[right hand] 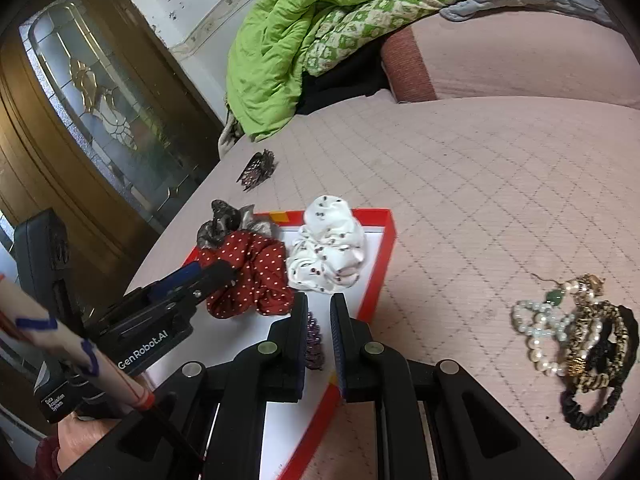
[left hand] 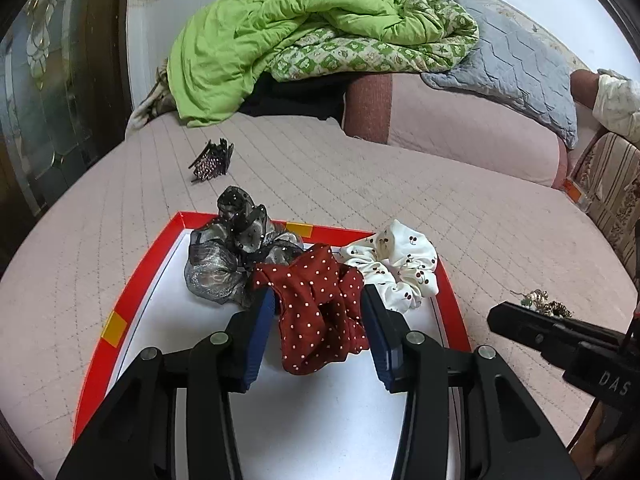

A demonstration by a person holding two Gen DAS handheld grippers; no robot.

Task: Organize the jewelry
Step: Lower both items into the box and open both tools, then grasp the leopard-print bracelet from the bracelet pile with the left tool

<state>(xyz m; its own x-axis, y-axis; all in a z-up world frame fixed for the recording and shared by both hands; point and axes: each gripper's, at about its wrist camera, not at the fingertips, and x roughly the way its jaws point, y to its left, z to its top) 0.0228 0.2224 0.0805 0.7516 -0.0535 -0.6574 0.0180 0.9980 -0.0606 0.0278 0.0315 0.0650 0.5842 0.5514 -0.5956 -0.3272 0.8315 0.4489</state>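
Note:
A red-rimmed white tray (left hand: 120, 300) (right hand: 384, 256) lies on the pink bed. In it are a grey sheer scrunchie (left hand: 232, 256) (right hand: 224, 228), a white cherry-print scrunchie (left hand: 396, 268) (right hand: 328, 256) and a red polka-dot scrunchie (left hand: 320, 308) (right hand: 252, 276). My left gripper (left hand: 318, 292) (right hand: 212, 270) stands open around the red one, which rests on the tray floor. My right gripper (right hand: 320, 300) (left hand: 500, 320) hovers over the tray's right rim, shut on a purple glittery hair clip (right hand: 314, 340). A pile of pearls, a leopard band and black ties (right hand: 572, 336) (left hand: 544, 304) lies to the right.
A black studded hair claw (left hand: 212, 162) (right hand: 258, 170) lies on the bed beyond the tray. A green quilt (left hand: 280, 32) and a pink bolster (left hand: 460, 120) fill the far side. A wooden glass-panelled door (right hand: 80, 100) stands left. A person's hand (right hand: 76, 436) shows at lower left.

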